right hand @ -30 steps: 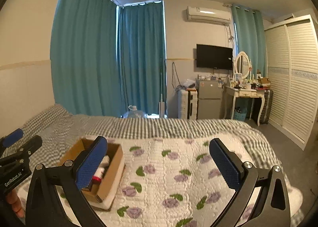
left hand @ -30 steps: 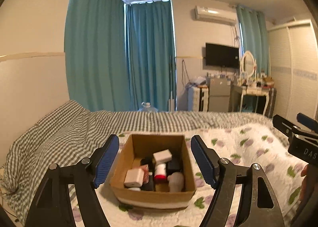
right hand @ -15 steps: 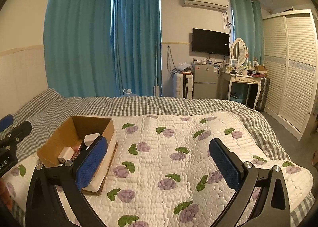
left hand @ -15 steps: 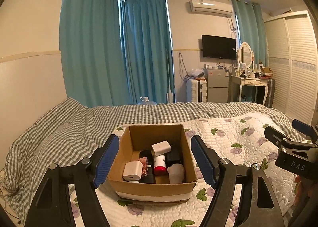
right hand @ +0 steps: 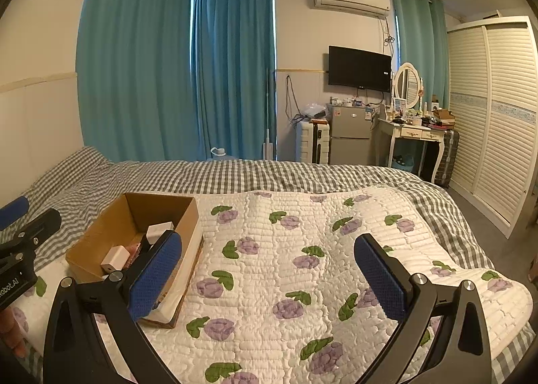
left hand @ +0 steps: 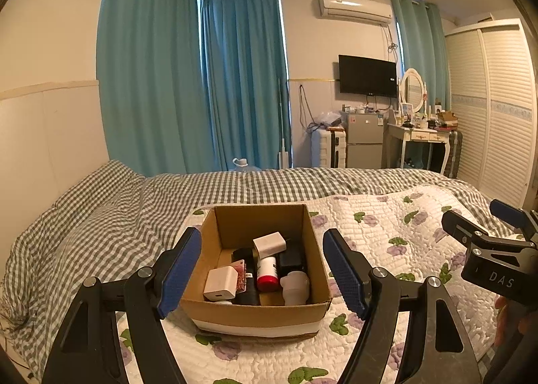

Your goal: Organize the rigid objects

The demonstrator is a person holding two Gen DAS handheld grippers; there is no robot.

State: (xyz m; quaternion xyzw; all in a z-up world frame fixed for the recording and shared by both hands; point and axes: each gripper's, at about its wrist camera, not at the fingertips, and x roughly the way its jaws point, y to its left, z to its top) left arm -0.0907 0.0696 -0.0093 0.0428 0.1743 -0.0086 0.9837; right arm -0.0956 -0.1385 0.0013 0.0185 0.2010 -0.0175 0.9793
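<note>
A brown cardboard box (left hand: 312,249) sits on the flowered quilt (left hand: 396,236). Inside lie two white chargers (left hand: 220,283), a red-capped white bottle (left hand: 268,274), black items and a whitish bottle (left hand: 295,286). My left gripper (left hand: 262,269) is open and empty, its jaws level with the box's two sides, just in front of it. My right gripper (right hand: 269,279) is open and empty over the bare quilt, to the right of the box (right hand: 111,226). The right gripper also shows at the right edge of the left wrist view (left hand: 487,242).
A grey checked blanket (right hand: 235,175) covers the far and left side of the bed. Beyond the bed stand teal curtains (right hand: 232,74), a small fridge (right hand: 349,135), a dressing table (right hand: 413,135) and a white wardrobe (right hand: 494,108).
Both cameras have tilted down and moved a little nearer the bed, so the box and quilt show more fully. Both grippers stay open.
</note>
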